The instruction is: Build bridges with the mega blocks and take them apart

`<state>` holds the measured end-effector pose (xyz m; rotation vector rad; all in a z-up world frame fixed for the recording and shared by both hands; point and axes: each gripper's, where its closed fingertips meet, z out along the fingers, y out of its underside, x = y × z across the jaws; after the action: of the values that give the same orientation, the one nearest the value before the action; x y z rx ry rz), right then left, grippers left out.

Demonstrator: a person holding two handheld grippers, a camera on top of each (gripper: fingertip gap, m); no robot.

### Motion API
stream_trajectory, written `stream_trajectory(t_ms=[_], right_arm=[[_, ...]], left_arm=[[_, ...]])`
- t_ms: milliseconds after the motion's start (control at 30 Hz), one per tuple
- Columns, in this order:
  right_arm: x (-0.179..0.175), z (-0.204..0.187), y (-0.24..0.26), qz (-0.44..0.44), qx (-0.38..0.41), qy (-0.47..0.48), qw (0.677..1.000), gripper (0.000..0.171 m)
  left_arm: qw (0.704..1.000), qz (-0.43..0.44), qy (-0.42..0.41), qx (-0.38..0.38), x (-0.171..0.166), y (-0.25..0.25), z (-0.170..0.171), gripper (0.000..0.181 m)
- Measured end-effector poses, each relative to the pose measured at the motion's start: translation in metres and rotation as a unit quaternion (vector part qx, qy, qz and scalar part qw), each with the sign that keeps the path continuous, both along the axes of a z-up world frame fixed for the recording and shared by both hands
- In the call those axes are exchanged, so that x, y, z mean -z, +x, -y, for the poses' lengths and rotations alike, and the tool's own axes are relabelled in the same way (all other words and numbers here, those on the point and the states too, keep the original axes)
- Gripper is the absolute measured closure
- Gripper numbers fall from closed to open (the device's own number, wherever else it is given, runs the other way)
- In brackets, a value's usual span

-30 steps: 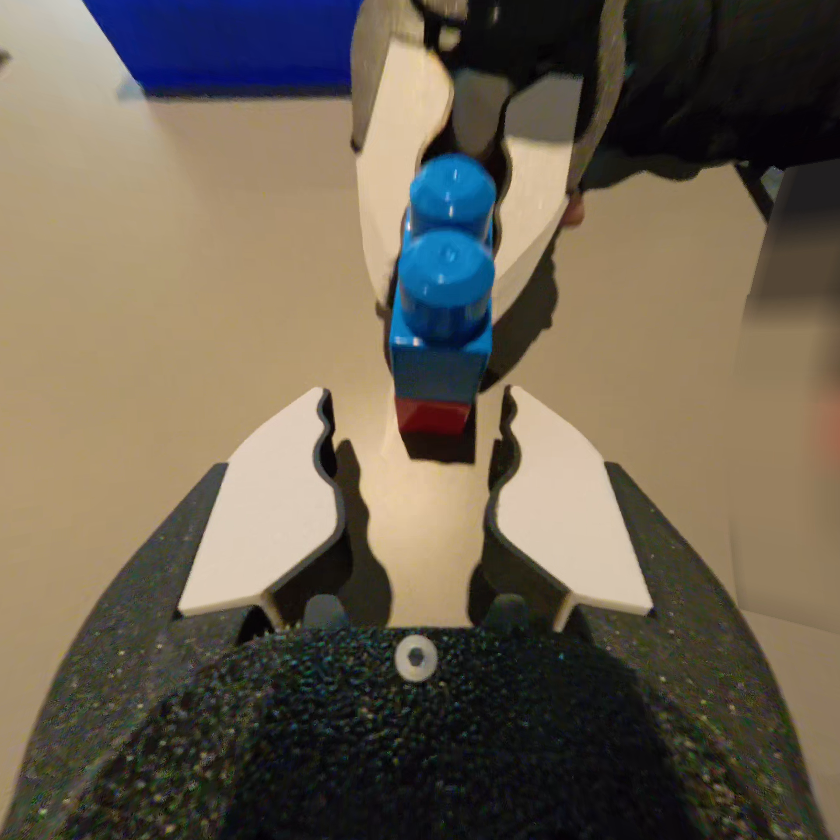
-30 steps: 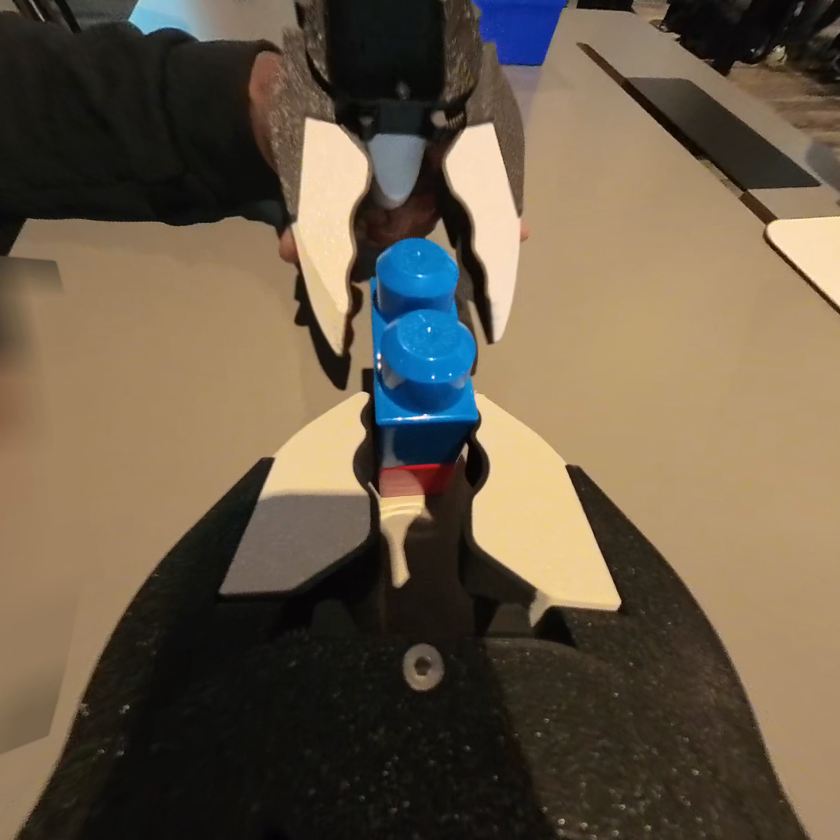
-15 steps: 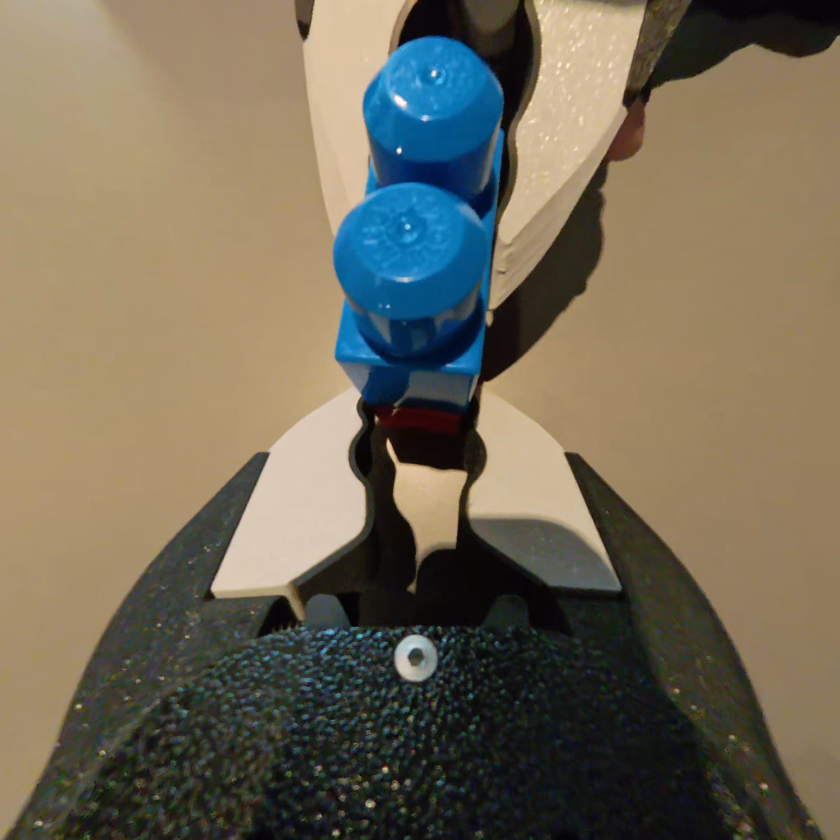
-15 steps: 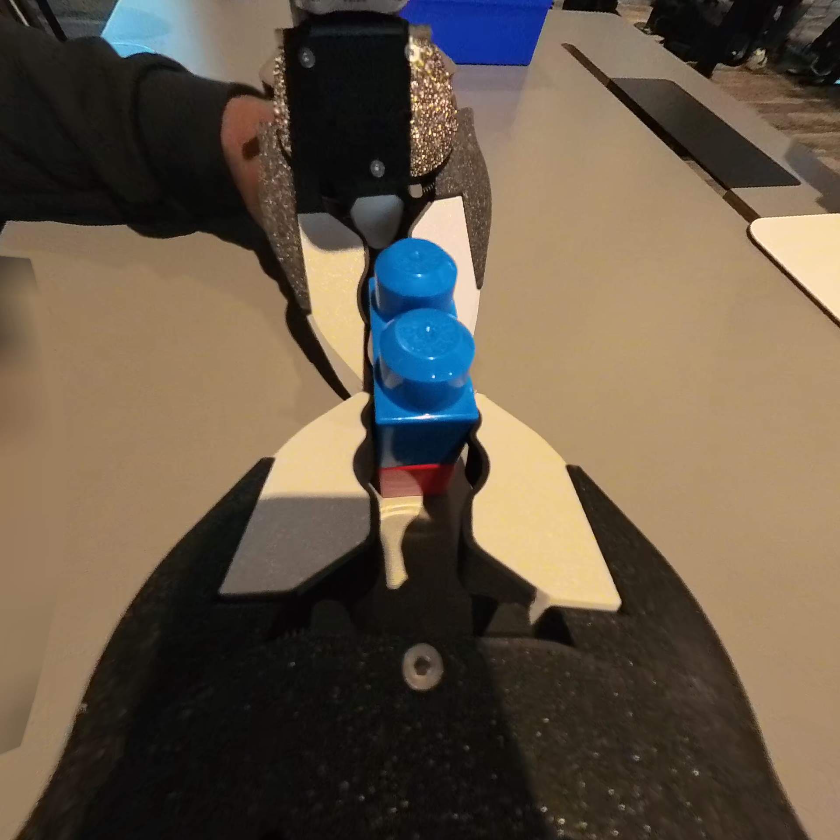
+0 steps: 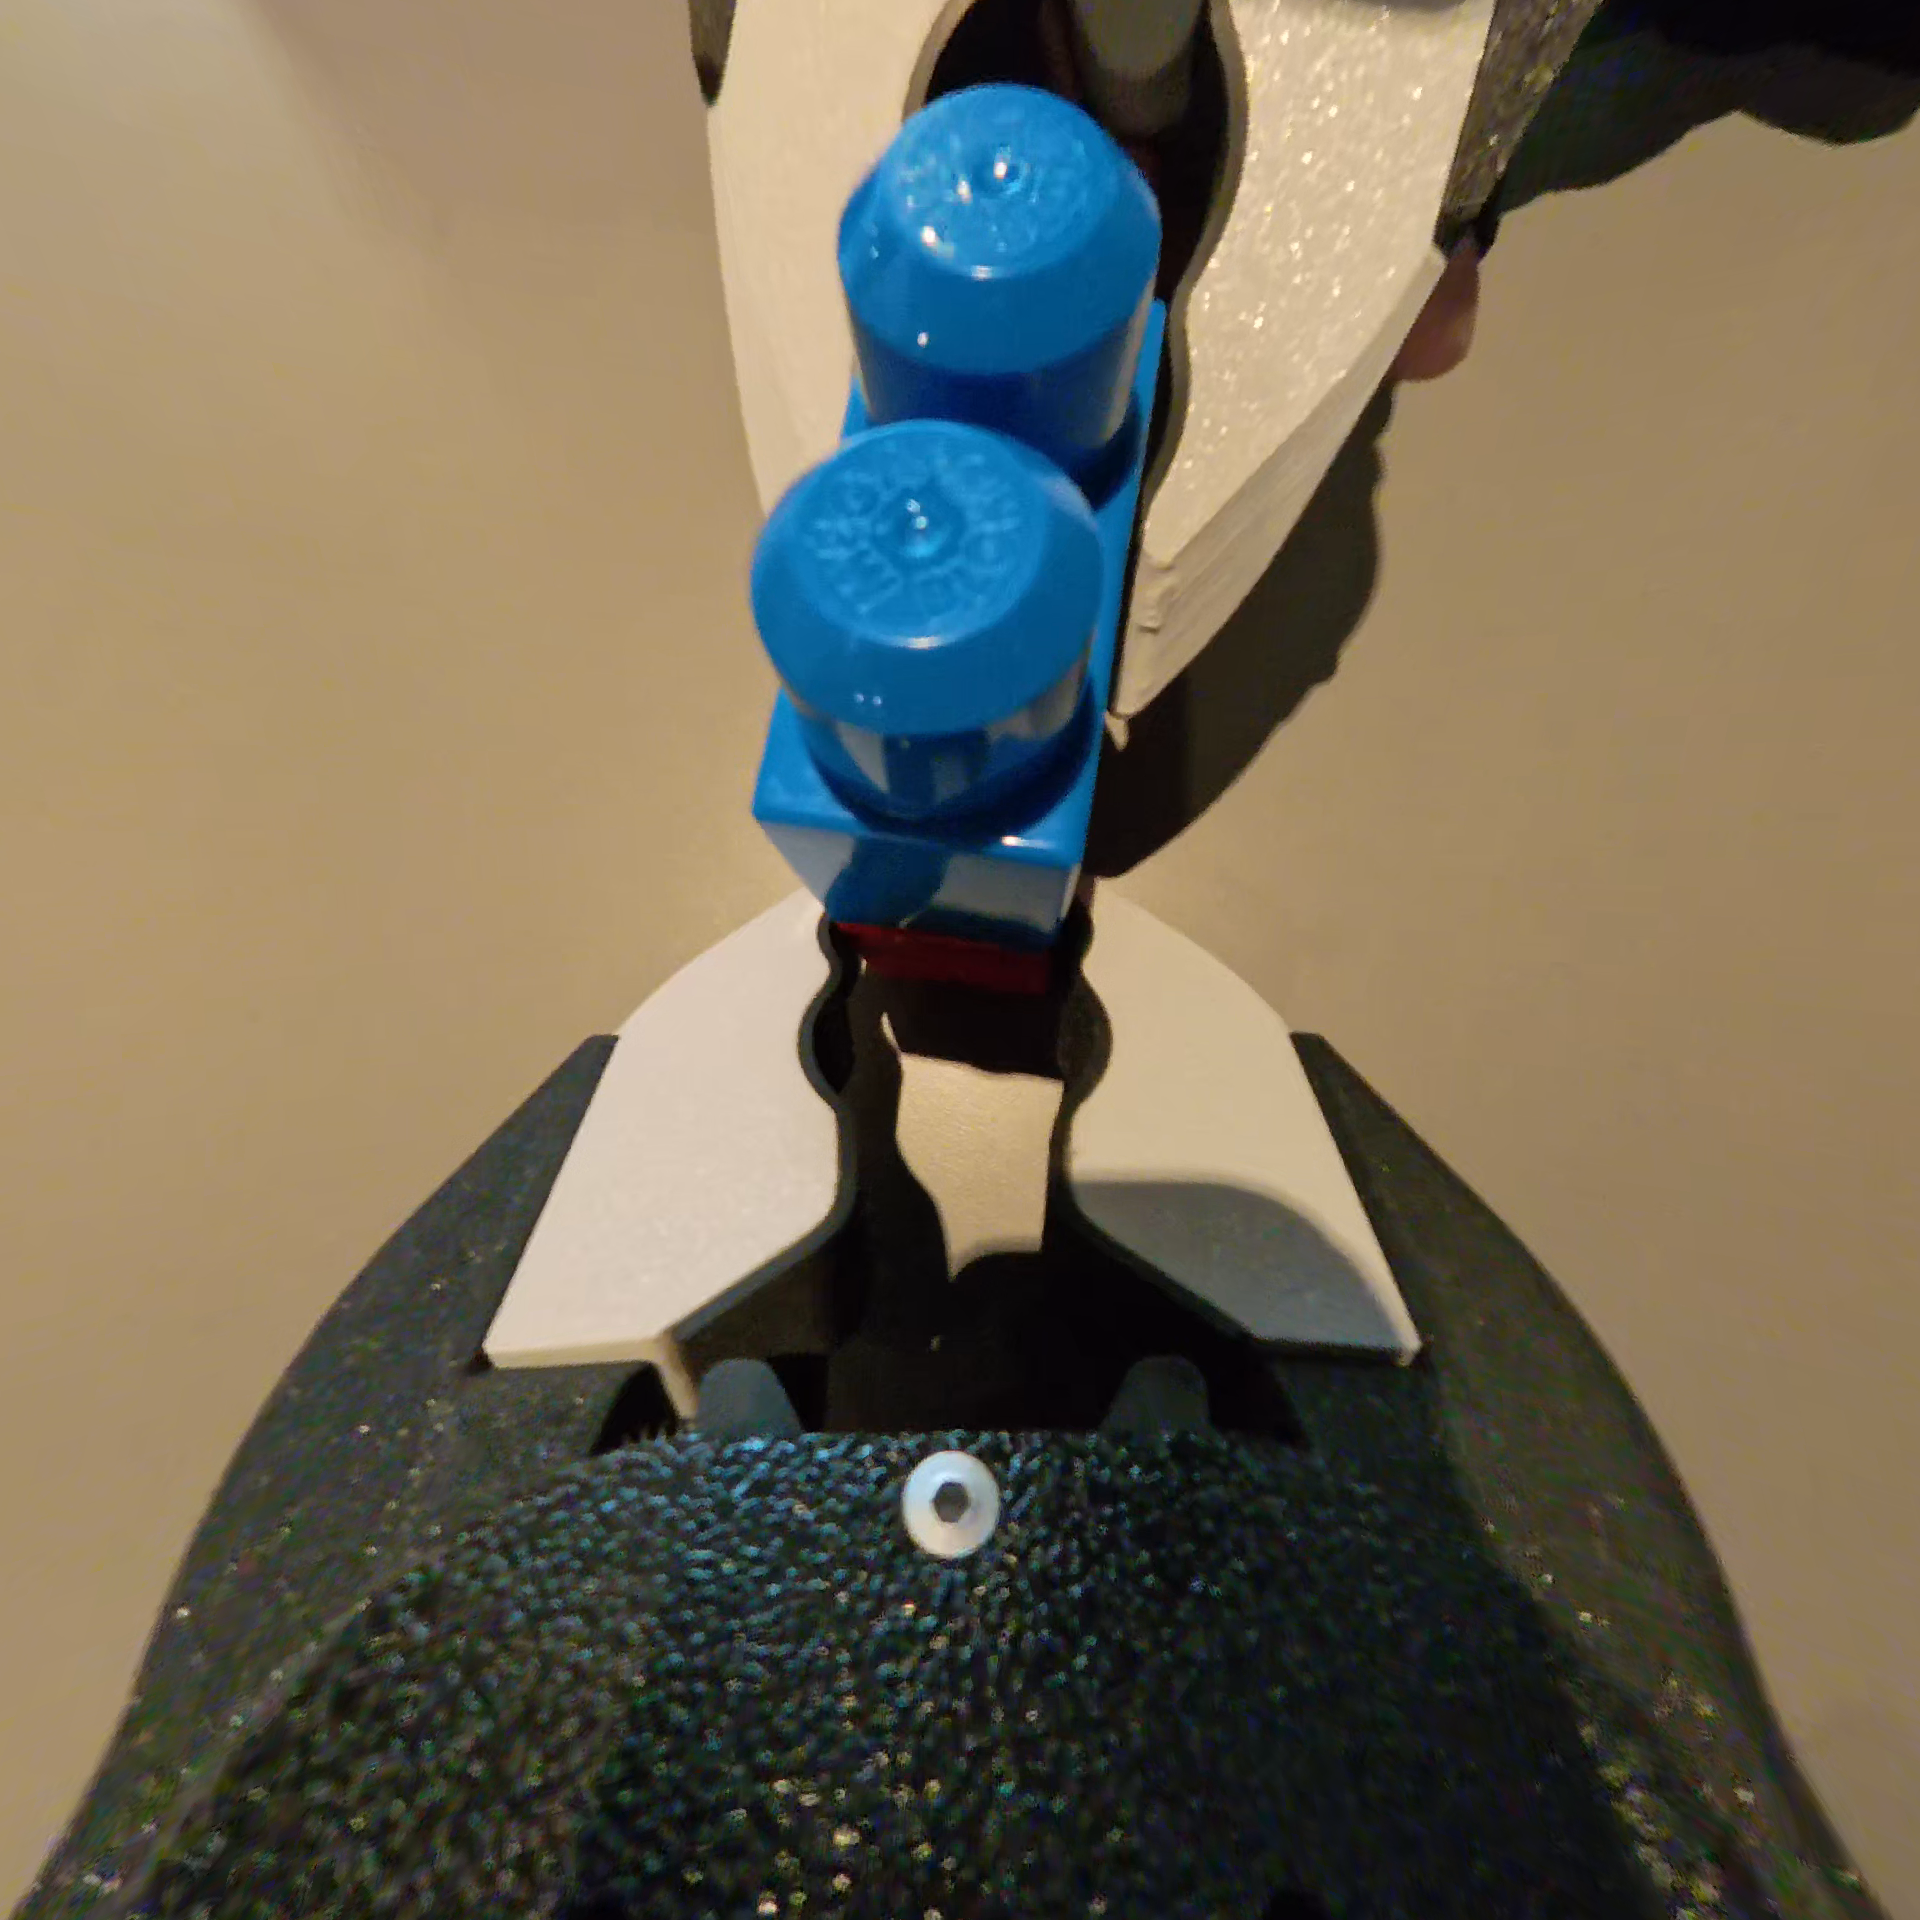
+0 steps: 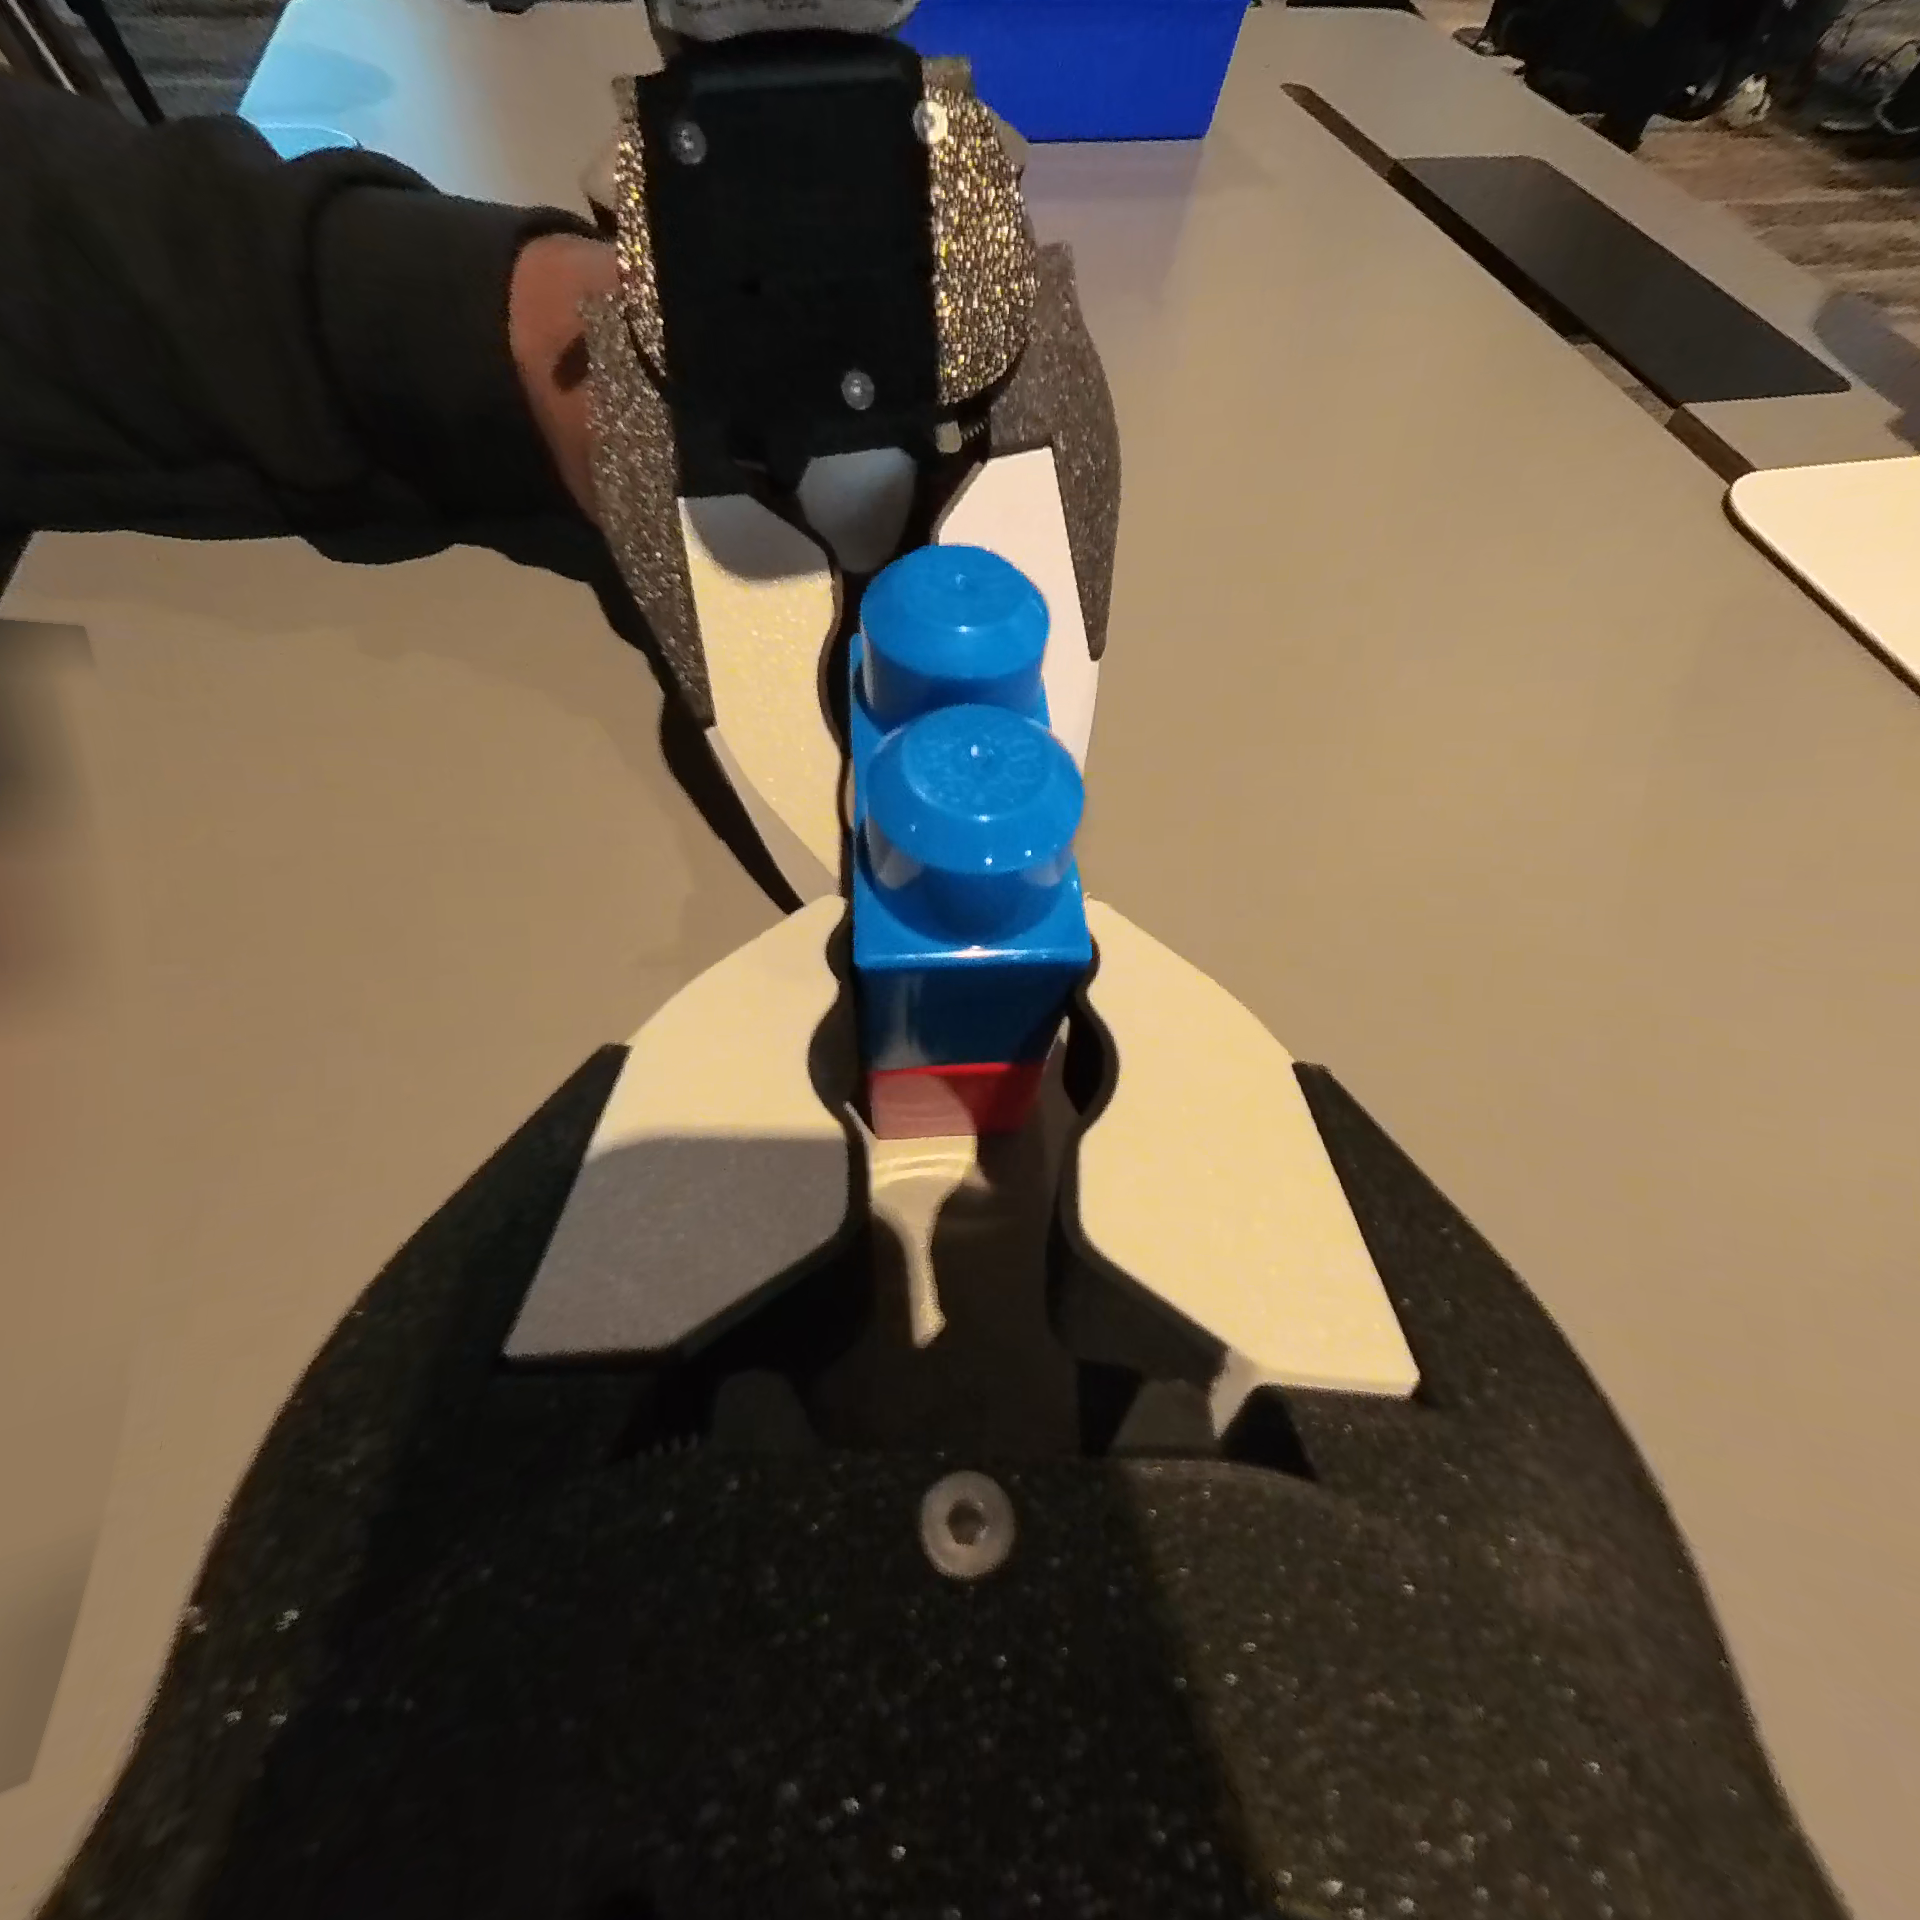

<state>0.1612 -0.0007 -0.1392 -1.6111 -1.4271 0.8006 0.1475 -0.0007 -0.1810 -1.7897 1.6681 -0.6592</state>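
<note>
The left gripper has come in from a wide-open stand one second ago and its two white fingers now stand narrow around the near end of the small stack, at the seam where the blue block sits on the red block; whether the pads really press the plastic I cannot tell, because the tips go under the blue block. The right gripper has not changed: its fingers are closed on the opposite end of the same stack, at the height of the seam, and which of the two blocks they press is not clear. The stack is therefore between both pairs of fingers, the two studs pointing up, above the beige table. I judge that the two grippers are now ready to pull the blue block off the red one (the taking-apart part of the task). The only container is a blue bin far beyond the fingers; what it holds is not visible.
</note>
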Motion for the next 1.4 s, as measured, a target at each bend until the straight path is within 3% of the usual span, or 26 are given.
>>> stream_trajectory(t_ms=[667,700,767,867,967,1133,1400], right_arm=[[0.001,0.002,-0.001,0.000,-0.012,-0.008,1.000,0.134],[0.002,0.002,-0.001,0.005,-0.011,-0.003,1.000,0.132],[0.006,0.003,-0.001,0.020,-0.013,0.001,1.000,0.107],[0.006,0.006,0.002,0.024,-0.019,0.006,1.000,0.099],[0.015,0.003,0.008,0.060,-0.012,0.013,0.998,0.106],[0.021,0.004,0.006,0.084,-0.011,0.021,0.996,0.133],[0.021,0.008,0.006,0.080,-0.026,0.006,0.996,0.135]], left_arm=[[1.000,-0.001,-0.005,0.007,0.000,0.000,0.002,0.145],[1.000,0.000,-0.006,0.008,0.000,0.000,0.002,0.145],[1.000,-0.009,-0.011,0.010,0.002,-0.001,0.003,0.145],[1.000,-0.015,-0.021,0.012,0.003,-0.004,0.004,0.143],[0.999,-0.008,-0.031,0.010,0.002,-0.009,0.004,0.145],[1.000,0.000,-0.023,0.015,-0.001,-0.006,0.005,0.146],[1.000,-0.007,-0.015,0.024,0.000,-0.006,0.008,0.147]])
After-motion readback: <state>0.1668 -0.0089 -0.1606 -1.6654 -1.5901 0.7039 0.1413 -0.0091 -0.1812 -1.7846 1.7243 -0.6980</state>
